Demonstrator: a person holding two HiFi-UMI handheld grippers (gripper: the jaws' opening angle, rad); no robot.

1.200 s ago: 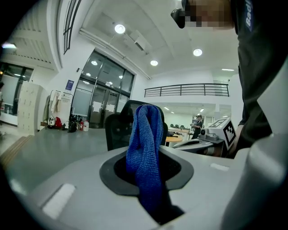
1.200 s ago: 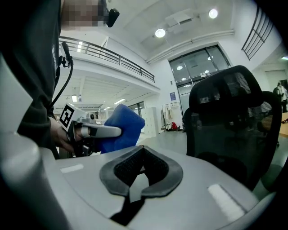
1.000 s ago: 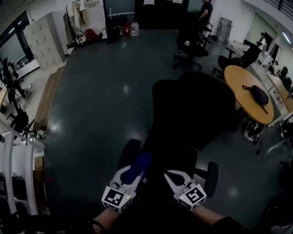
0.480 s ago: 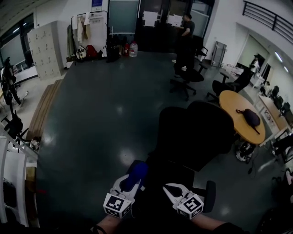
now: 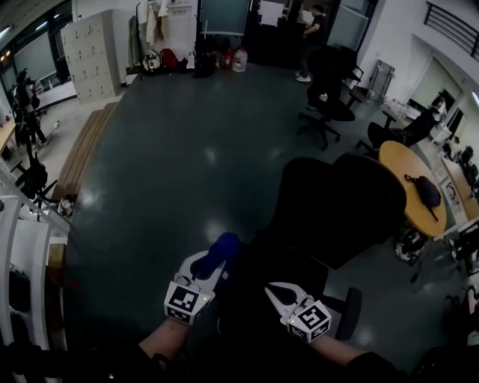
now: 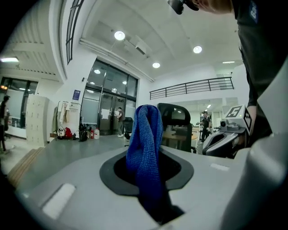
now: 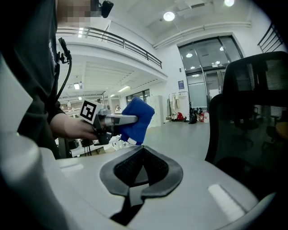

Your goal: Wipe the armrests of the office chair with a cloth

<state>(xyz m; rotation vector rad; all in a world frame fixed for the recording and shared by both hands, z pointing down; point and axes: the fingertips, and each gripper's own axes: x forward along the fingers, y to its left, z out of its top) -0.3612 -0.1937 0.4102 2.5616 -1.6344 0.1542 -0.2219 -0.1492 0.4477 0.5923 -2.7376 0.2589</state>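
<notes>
The black office chair [image 5: 337,202] stands right in front of me, its back towards the room. My left gripper [image 5: 208,268] is shut on a folded blue cloth [image 5: 219,250], which stands up between its jaws [image 6: 145,134] above the chair's left side. The left armrest is hidden beneath it. The right gripper [image 5: 275,289] hovers over the dark seat with its pads closed on nothing [image 7: 143,155]. The chair's right armrest [image 5: 349,314] lies just to its right. In the right gripper view the chair back [image 7: 252,112] rises at the right.
A round wooden table [image 5: 408,161] with a dark bag [image 5: 426,191] stands to the right. More office chairs [image 5: 329,105] and a person [image 5: 314,22] are at the far end. Grey lockers [image 5: 90,56] and a white rack [image 5: 22,224] line the left.
Both grippers have drifted slightly left and back with my head's view. The left one still holds the cloth. The person at the back has walked a little.
</notes>
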